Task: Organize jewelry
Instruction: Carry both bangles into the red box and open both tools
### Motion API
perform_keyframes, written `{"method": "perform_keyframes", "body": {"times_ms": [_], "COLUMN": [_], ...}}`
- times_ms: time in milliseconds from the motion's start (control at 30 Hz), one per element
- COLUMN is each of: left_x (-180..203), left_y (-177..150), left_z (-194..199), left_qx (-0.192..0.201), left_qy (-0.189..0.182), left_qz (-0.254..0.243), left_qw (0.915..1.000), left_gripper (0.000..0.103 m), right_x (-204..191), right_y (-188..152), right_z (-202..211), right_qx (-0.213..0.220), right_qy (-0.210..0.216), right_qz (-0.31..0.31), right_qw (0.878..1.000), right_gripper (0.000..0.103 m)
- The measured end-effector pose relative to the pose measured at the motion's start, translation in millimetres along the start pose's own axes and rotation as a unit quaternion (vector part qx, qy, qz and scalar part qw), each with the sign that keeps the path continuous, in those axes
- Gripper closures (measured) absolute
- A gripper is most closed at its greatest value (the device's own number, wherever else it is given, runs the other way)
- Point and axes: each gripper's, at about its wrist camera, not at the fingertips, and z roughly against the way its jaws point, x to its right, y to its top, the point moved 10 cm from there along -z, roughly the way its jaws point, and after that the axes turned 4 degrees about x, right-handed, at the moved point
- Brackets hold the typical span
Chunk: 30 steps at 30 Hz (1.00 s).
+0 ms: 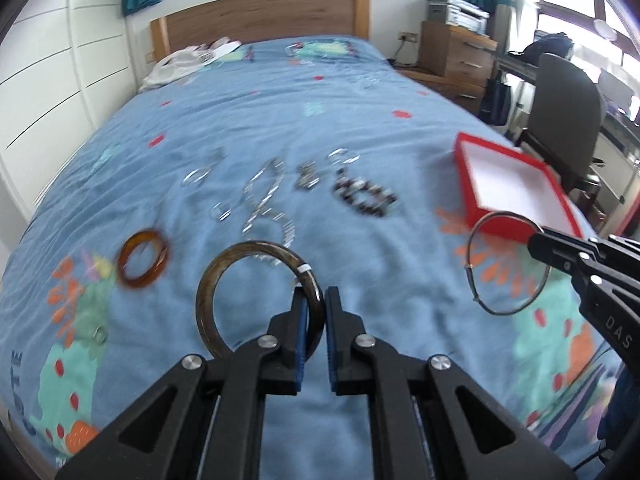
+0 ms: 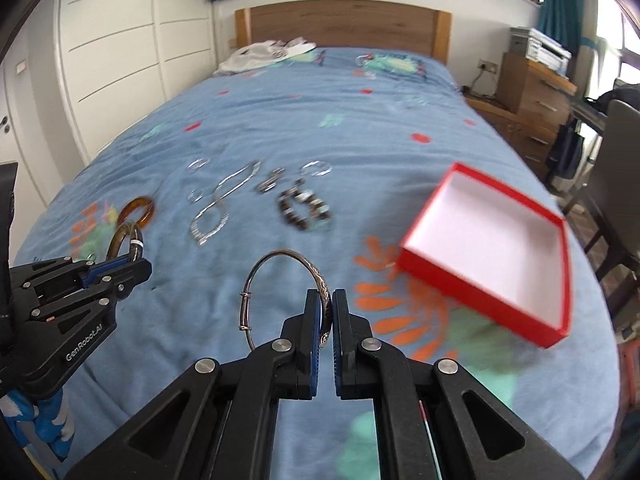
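Note:
My left gripper (image 1: 316, 300) is shut on a dark brown bangle (image 1: 224, 280), held above the blue bedspread; it also shows at the left of the right wrist view (image 2: 124, 240). My right gripper (image 2: 326, 304) is shut on a thin silver bangle (image 2: 276, 258), which appears at the right of the left wrist view (image 1: 476, 248). A red box with a white inside (image 2: 492, 248) lies open on the bed to the right, also in the left wrist view (image 1: 516, 188). An amber bangle (image 1: 142, 258), a silver chain (image 1: 264, 196) and a dark bead bracelet (image 1: 364, 196) lie on the bed.
Small silver rings (image 1: 196, 176) and earrings lie among the jewelry. A white cloth (image 1: 180, 64) lies near the wooden headboard (image 1: 260, 16). A chair (image 1: 560, 112) and a wooden drawer unit (image 1: 456, 52) stand to the right of the bed, white wardrobes to the left.

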Motion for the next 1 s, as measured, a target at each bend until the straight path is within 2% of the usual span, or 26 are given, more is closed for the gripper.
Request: {"method": "perform_keyframes", "body": {"times_ms": [267, 467, 600, 767, 933, 1000], "left_x": [119.7, 200.7, 237.3, 258.5, 255.0, 249.8], "left_y": [76.2, 105.3, 108.2, 96.6, 71.3, 61.9], "left_z": [-30.6, -80.8, -120.1, -158.1, -181.7, -189.8], "left_qx": [0.024, 0.014, -0.008, -0.036, -0.068, -0.07], "left_qy": [-0.086, -0.139, -0.16, -0.168, -0.159, -0.151], "left_qz": [-0.053, -0.087, -0.099, -0.12, -0.126, -0.123], "left_qw": [0.9946, 0.9864, 0.9821, 0.9779, 0.9768, 0.9783], "left_gripper": [0.095, 0.095, 0.095, 0.095, 0.093, 0.092], "right_x": [118.5, 187.7, 211.8, 220.2, 221.2, 222.5], "right_y": [37.9, 28.5, 9.0, -12.3, -23.2, -27.0], "right_z": [8.0, -25.3, -51.0, -65.2, -75.4, -76.4], "right_qx": [0.031, 0.011, -0.013, -0.036, -0.056, -0.063], "right_qy": [-0.067, -0.095, -0.098, -0.096, -0.094, -0.1], "right_qz": [-0.045, -0.083, -0.098, -0.1, -0.089, -0.079], "right_qw": [0.996, 0.992, 0.99, 0.99, 0.99, 0.99], "right_gripper": [0.097, 0.097, 0.097, 0.097, 0.098, 0.099]}}
